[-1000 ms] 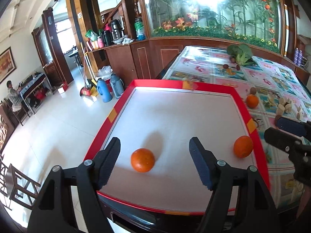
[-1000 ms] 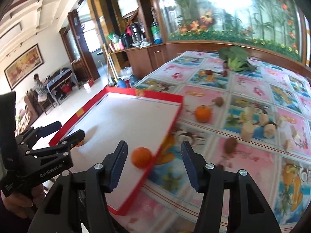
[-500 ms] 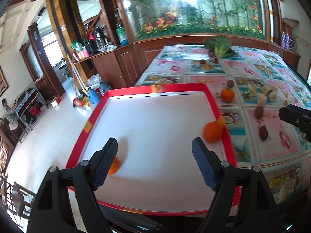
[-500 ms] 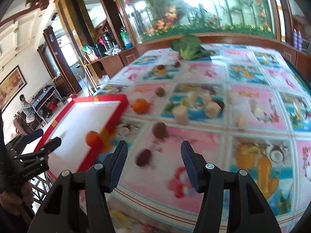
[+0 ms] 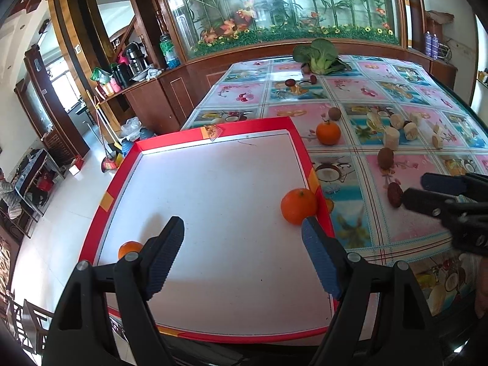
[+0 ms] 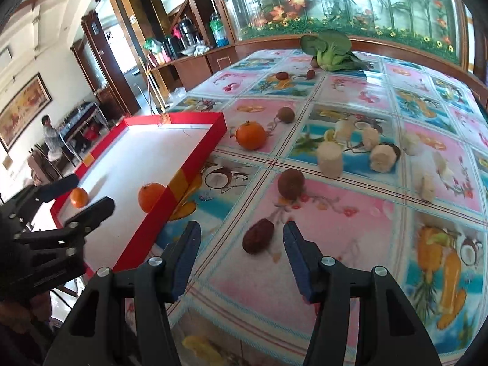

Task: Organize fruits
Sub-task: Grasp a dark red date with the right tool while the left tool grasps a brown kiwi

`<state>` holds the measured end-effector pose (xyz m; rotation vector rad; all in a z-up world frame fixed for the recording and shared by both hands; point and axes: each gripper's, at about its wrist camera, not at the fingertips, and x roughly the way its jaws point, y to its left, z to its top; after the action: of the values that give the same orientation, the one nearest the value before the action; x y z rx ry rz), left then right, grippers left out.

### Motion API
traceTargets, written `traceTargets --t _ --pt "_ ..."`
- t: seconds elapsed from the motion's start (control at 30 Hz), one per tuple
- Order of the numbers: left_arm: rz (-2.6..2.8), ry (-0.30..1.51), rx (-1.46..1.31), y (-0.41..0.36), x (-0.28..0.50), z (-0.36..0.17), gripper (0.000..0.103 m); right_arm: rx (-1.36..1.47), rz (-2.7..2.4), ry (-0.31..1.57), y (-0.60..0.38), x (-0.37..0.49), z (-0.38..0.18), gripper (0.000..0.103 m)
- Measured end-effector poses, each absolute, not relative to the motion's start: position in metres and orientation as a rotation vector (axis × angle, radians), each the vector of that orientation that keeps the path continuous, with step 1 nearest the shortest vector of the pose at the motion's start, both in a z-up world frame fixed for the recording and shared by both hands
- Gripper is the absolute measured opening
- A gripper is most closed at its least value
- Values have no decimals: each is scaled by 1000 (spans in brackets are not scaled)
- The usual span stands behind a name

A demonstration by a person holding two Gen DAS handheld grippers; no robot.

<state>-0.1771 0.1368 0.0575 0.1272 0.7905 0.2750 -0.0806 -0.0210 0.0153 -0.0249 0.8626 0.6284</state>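
Left wrist view: the left gripper (image 5: 242,244) gapes wide and empty above the red tray (image 5: 120,180), which holds two oranges (image 5: 298,206).
Right wrist view: the right gripper (image 6: 241,250) is wide open, empty, a date (image 6: 258,235) lying on the tablecloth (image 6: 350,244) between its tips

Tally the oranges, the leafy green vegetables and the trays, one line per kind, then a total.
Oranges: 3 (two in the tray, one on the table)
Leafy green vegetable: 1
Red tray: 1
Total: 5
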Motion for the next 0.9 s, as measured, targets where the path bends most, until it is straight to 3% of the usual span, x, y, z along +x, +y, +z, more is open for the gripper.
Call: traceTargets --t 0.03,0.2,0.23,0.63,0.9 --pt "272 788 124 137 -177 58 80 -26 630 877 -19 -78 13 41" --pt "259 774 123 137 -174 63 80 -23 600 945 -15 -67 4 25" --pt "255 773 123 136 -173 64 80 -30 592 945 -16 -66 4 17" --pt "74 792 71 101 -132 82 80 25 426 937 -96 -52 8 17" --pt "-42 884 101 47 -69 52 80 65 374 922 -125 -47 9 18"
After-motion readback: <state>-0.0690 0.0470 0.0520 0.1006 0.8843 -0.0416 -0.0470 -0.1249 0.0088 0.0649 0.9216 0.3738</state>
